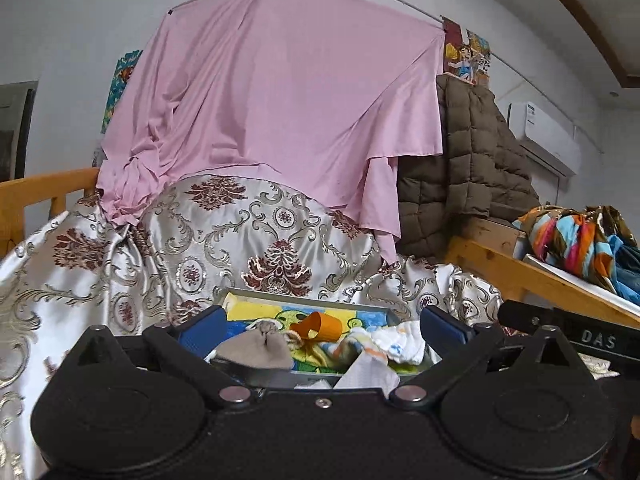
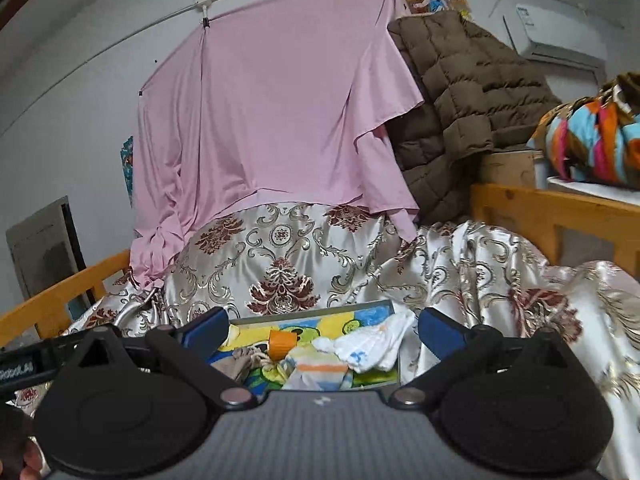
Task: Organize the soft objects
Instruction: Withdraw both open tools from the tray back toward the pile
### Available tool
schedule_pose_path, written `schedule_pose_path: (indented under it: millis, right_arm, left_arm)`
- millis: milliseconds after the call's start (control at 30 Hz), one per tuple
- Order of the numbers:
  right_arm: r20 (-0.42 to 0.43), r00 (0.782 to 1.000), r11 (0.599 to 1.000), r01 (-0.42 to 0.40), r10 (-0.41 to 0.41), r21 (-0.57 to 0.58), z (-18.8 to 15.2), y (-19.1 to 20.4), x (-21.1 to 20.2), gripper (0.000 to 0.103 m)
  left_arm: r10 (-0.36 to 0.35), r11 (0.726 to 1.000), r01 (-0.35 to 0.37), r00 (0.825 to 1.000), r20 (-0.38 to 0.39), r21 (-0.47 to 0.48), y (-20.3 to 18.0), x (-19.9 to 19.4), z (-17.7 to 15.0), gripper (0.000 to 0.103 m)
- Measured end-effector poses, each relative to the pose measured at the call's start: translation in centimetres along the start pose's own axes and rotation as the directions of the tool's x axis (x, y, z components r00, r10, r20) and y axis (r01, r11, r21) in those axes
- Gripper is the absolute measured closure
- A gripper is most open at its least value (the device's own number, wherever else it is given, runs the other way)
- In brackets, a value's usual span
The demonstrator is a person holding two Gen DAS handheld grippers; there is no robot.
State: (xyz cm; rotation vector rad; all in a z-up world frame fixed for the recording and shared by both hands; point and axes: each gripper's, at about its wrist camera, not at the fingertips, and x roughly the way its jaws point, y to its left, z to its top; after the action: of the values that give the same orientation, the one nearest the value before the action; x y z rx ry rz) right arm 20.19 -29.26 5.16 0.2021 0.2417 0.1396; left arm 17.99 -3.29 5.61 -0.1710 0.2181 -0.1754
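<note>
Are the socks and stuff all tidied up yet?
Partly, it seems. Several soft things already lie in the tray: a white sock, a striped sock and a grey sock, beside an orange cup. They are loosely heaped, not sorted. Nothing is in hand: the left gripper and right gripper are open and empty.

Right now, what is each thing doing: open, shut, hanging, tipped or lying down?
Left gripper: open, holding nothing.
Right gripper: open, holding nothing.
Pink sheet: hanging from a line, clipped.
Brown jacket: draped over a pile.
Orange cup: tipped on its side in the tray.
Tray: lying on the patterned cover, full of small cloths.
White cloth: crumpled, lying in the tray.
</note>
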Motion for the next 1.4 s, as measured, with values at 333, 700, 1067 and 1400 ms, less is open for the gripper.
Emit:
schedule_pose_path:
  millis: [333, 700, 1067, 1400]
  right_arm:
    - [0.006, 0.999, 0.997, 0.049, -0.049, -0.051, -2.1, 2.8, -4.1, 0.000]
    - [-0.053, 0.989, 0.985, 0.133, -0.139, -0.106, -4.7, 3.9, -5.2, 0.000]
    - [-0.122, 0.984, 0.979, 0.108, -0.130, -0.175, -6.7, 5.5, -4.1, 0.000]
    - [-0.247, 0.969, 0.975, -0.041, -0.014, -0.217, -9.2, 7.1, -2.5, 0.000]
  left_arm:
    - [0.011, 1.000, -0.011, 0.999, -0.038, -0.004, 1.9, -4.4, -2.0, 0.001]
    - [0.048, 0.998, -0.044, 0.996, -0.076, 0.052, 4.6, -7.1, -3.4, 0.001]
    - [0.095, 0.995, -0.095, 0.977, -0.190, 0.007, 6.7, -5.8, -5.2, 0.001]
    - [0.113, 0.992, -0.125, 0.946, -0.302, -0.018, 7.9, -4.4, -6.3, 0.001]
